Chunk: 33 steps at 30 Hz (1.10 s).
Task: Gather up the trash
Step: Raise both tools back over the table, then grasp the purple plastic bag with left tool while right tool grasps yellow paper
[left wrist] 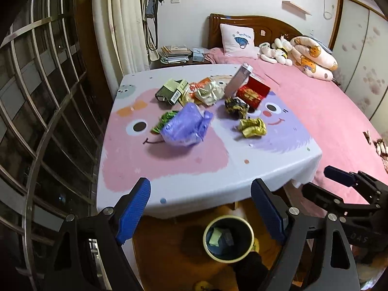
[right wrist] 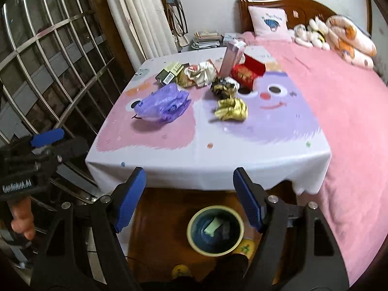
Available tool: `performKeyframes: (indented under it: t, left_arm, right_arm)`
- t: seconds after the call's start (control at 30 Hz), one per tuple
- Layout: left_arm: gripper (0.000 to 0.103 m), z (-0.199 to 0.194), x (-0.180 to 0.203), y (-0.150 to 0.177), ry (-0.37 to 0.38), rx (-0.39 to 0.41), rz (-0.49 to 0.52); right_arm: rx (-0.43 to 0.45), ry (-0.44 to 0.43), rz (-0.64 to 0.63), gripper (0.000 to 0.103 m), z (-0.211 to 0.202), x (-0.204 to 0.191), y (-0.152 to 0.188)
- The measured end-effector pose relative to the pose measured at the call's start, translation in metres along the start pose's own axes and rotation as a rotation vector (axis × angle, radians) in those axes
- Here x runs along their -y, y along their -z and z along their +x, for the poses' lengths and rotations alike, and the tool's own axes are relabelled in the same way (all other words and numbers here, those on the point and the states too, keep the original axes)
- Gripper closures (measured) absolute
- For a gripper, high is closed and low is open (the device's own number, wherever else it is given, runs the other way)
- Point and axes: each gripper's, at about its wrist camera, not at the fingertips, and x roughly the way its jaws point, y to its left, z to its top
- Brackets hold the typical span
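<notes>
- Two pairs of tongs hang above a cloth-covered worktop [left wrist: 169,169] beside a pink bed [left wrist: 327,111], both tilted down toward the litter and a bin on the floor.
- Left tongs [left wrist: 201,208] stand wide apart with nothing between the blue pads; right tongs [right wrist: 189,198] are likewise spread wide and empty.
- Each pair shows at the edge of the other's view: the right tongs at the lower right of the left wrist view, the left tongs at the far left of the right wrist view, where bare fingers [right wrist: 23,220] grip the handle below.
- Only the lettering "GenRobot.AI" on the left tool body can be read; letters on the right tool body are partly cut off, and print on the cartons is too small to make out.
- Trash lies across the far half of the worktop: a crumpled purple plastic bag [left wrist: 185,128], a green wrapper [left wrist: 165,121] half hidden behind it, a gold wrapper [left wrist: 252,127], a dark gold-flecked wrapper [left wrist: 236,106], an orange-and-silver foil bag [left wrist: 206,91], a green carton with a barcode [left wrist: 172,92], a tall silver box [left wrist: 237,80] leaning on a red box [left wrist: 253,92].
- Below the near edge of the worktop a round bin [left wrist: 228,237] with a pale rim stands on the wooden floor; a light packet and a dark item lie inside, blurred.
- Dark clothing hides part of the bin's near rim, and the right wrist view is softly blurred throughout.
</notes>
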Motion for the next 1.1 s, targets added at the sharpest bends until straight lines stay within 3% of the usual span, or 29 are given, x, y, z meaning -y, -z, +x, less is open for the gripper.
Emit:
performKeyframes:
  t: [0.27,0.67,0.9,1.0,1.1]
  left_arm:
    - [0.017,0.053,0.002,-0.050,-0.063,-0.028,-0.013]
    - [0.017,0.216,0.007,-0.125,-0.125,-0.229,-0.011]
    - [0.017,0.284,-0.001,-0.123,-0.153,-0.357,-0.037]
    - [0.017,0.304,-0.002,-0.116,-0.183,-0.401,-0.039]
    - [0.017,0.319,0.000,-0.114,-0.205,-0.410,-0.036]
  right_arm:
    - [-0.039,0.009,-0.106,0.027,0.057,0.042,-0.043]
    - [-0.138,-0.038,-0.423,0.026,0.199,0.089,-0.100]
    - [-0.189,-0.070,-0.652,0.026,0.265,0.084,-0.097]
    - [-0.210,-0.081,-0.689,0.027,0.281,0.084,-0.097]
    - [-0.245,-0.105,-0.684,0.044,0.296,0.089,-0.103]
